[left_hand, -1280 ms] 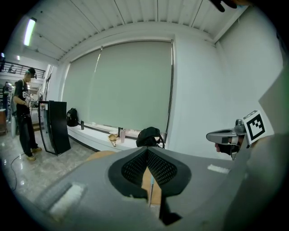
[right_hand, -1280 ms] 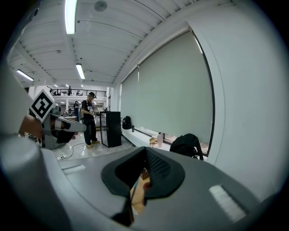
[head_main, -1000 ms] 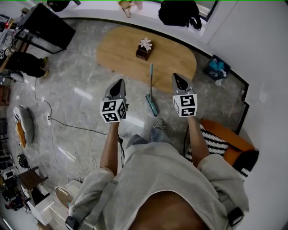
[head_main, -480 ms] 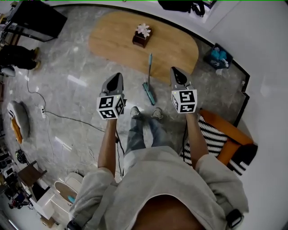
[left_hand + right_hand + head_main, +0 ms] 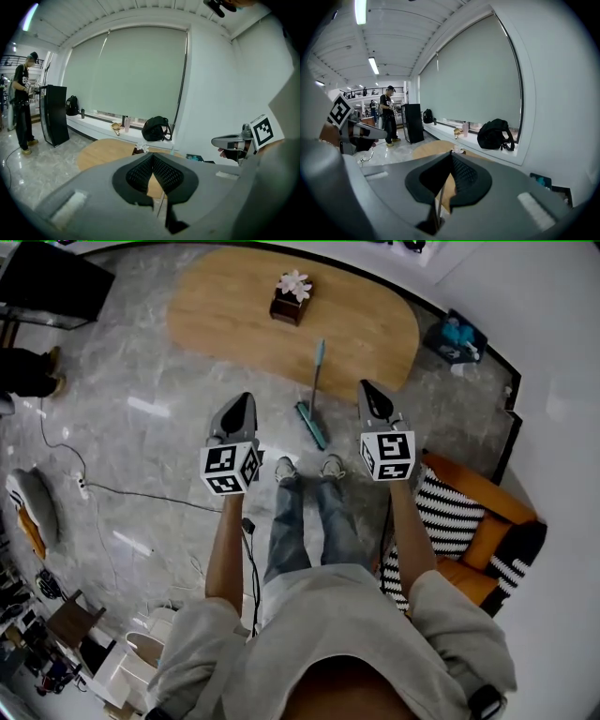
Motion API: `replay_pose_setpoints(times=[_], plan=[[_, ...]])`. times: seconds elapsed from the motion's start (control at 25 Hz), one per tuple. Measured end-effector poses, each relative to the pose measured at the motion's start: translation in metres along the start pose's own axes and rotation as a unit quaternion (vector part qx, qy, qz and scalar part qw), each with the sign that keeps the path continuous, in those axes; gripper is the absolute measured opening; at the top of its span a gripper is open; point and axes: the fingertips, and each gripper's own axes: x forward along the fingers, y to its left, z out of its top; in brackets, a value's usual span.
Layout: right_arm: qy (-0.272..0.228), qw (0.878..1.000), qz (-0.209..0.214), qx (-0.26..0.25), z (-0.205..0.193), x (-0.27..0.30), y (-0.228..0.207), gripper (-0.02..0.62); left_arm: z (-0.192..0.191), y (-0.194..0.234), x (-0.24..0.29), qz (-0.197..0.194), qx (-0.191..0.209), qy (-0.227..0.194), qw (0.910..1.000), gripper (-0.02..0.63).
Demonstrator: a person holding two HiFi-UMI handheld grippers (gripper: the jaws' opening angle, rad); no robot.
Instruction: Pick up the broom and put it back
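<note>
Grey marble floor point(image 5: 141, 442) | teal broom point(image 5: 311, 425) lying flat, thin handle | left gripper point(image 5: 245, 399), right gripper point(image 5: 367, 387) fingers together, empty

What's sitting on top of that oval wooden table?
A small dark box topped with a white flower, toward the far side of the table. The broom handle reaches its near edge. Whatever lies inside the box or beneath the tabletop is covered.
</note>
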Motion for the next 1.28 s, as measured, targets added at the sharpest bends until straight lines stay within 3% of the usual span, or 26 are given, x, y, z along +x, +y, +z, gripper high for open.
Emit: replay_pose_setpoints(times=[0.48, 0.96, 1.12, 1.28], plan=[[0.034, 0.998, -0.033, 0.038, -0.079, 0.024, 0.014, 0.002, -0.079, 0.029, 0.026, -0.022, 0.006, 0.041, 0.9989, 0.005], [0.06, 0.997, -0.017, 0.039, -0.151, 0.033, 0.034, 0.003, -0.139, 0.036, 0.046, -0.024, -0.008, 0.047, 0.9986, 0.003], [0.062, 0.997, 0.005, 0.052, -0.173, 0.031, 0.043, 0.168, -0.157, 0.035, 0.049, -0.026, -0.009, 0.05, 0.9984, 0.005], [0.07, 0.996, 0.015, 0.055, -0.192, 0.032, 0.049, 0.268, -0.174, 0.031, 0.048, -0.031, -0.013, 0.059, 0.9977, 0.005]])
